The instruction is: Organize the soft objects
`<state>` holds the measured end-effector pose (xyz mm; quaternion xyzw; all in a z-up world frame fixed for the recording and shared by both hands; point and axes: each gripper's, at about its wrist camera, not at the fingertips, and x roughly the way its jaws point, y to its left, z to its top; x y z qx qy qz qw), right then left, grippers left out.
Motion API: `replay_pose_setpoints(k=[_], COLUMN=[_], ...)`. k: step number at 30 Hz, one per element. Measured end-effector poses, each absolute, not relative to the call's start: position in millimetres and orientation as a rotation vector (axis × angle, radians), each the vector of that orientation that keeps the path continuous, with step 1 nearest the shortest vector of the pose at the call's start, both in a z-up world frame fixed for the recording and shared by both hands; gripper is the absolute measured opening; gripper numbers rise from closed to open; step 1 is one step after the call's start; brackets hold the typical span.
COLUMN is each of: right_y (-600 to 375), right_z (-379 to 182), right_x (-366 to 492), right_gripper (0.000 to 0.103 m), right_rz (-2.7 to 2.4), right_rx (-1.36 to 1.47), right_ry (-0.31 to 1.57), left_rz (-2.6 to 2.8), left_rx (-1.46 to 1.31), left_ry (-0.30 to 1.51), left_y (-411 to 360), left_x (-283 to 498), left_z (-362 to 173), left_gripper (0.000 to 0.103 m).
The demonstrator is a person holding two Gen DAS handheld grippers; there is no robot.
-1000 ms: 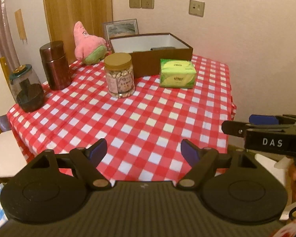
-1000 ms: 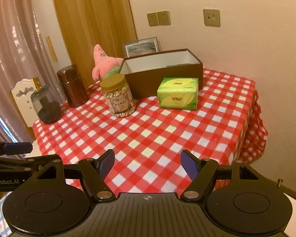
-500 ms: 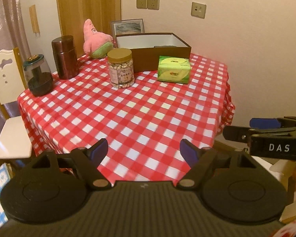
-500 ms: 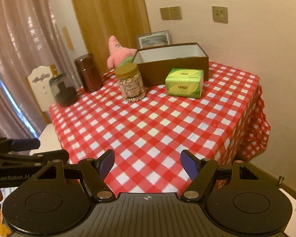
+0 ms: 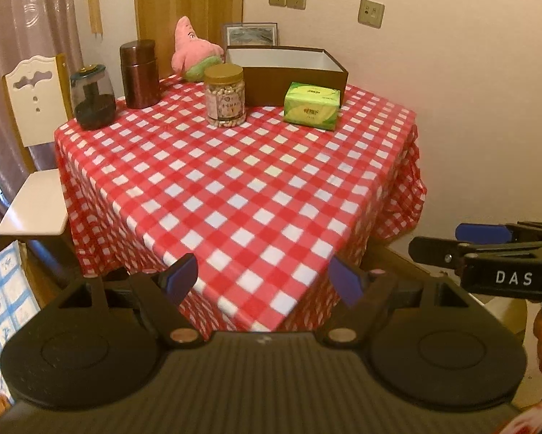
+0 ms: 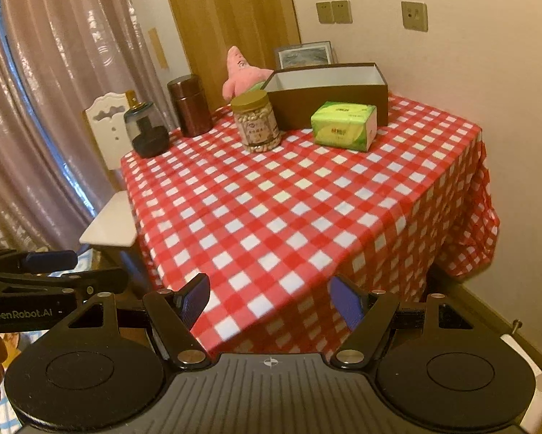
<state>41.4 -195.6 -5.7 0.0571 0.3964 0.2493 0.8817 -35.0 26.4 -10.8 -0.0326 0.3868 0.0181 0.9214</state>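
I see both grippers level off the near corner of the red-and-white checked tablecloth (image 5: 234, 181), aimed at it, touching nothing. Left gripper (image 5: 265, 282): blue pads spread apart, nothing between them. Right gripper (image 6: 269, 298): same. Pink star-shaped plush toy (image 5: 193, 50) sits at the far edge beside the open brown cardboard box (image 5: 289, 72); green soft tissue pack (image 5: 312, 105) lies just before the box.

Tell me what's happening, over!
Left gripper and right gripper open, empty, short of the table. Pink plush and green tissue pack untouched beside the open box. Nut jar stands nearby.
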Motion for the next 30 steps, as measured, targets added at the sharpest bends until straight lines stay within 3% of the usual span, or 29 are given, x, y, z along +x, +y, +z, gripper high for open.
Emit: replay_pose_setpoints(k=[30], right_y=[-240], right_z=[1], right_x=[8], right_gripper=[0.073], right_rz=[0.5], right_rx=[0.144], right_ry=[0.827], left_rz=[-0.021], left_rx=[-0.042], left_ry=[0.794], left_y=[-16], left_x=[-53], left_z=[-7], left_gripper=[0.078])
